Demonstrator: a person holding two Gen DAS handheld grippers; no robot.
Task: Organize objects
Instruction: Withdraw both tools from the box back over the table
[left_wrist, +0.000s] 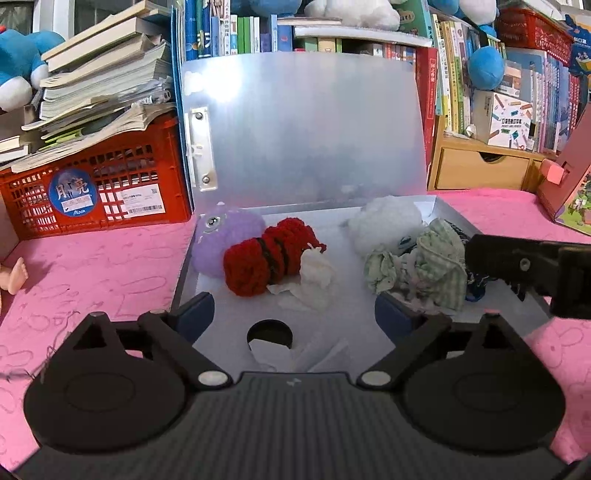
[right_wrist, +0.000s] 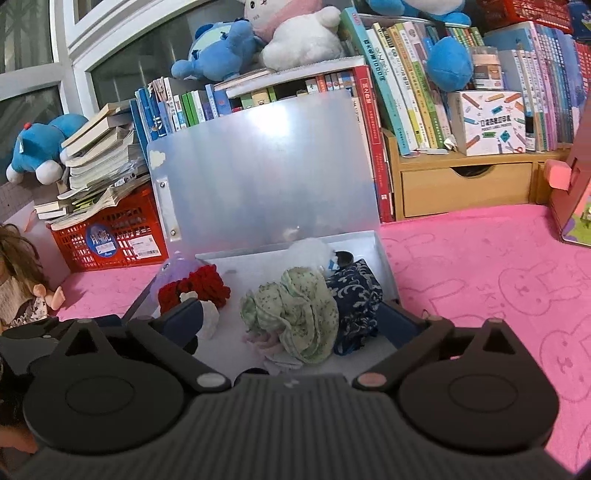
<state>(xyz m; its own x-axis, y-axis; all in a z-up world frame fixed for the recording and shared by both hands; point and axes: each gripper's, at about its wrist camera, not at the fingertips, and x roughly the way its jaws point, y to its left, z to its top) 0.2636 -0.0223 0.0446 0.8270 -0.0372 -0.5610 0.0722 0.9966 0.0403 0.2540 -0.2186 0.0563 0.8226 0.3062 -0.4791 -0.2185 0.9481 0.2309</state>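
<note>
Soft toys and cloth bundles lie inside an open translucent box (left_wrist: 436, 206) on the pink counter (left_wrist: 92, 266): a purple plush (left_wrist: 218, 240) touching a red yarn bundle (left_wrist: 266, 258), white fluff (left_wrist: 384, 221) at the back, a green checked cloth (right_wrist: 295, 314) beside a navy patterned cloth (right_wrist: 358, 291). Left gripper (left_wrist: 293, 314) and right gripper (right_wrist: 295, 325) both hover at the box's near edge, jaws released and holding nothing.

Cluttered book corner over a pink cloth (right_wrist: 480, 266)

Books (right_wrist: 413, 85) pack the back wall above a wooden drawer (right_wrist: 465, 184); plush toys (right_wrist: 295, 33) sit on top, a red crate (left_wrist: 96, 192) holds paper stacks, a window (right_wrist: 33, 48) stands left.
</note>
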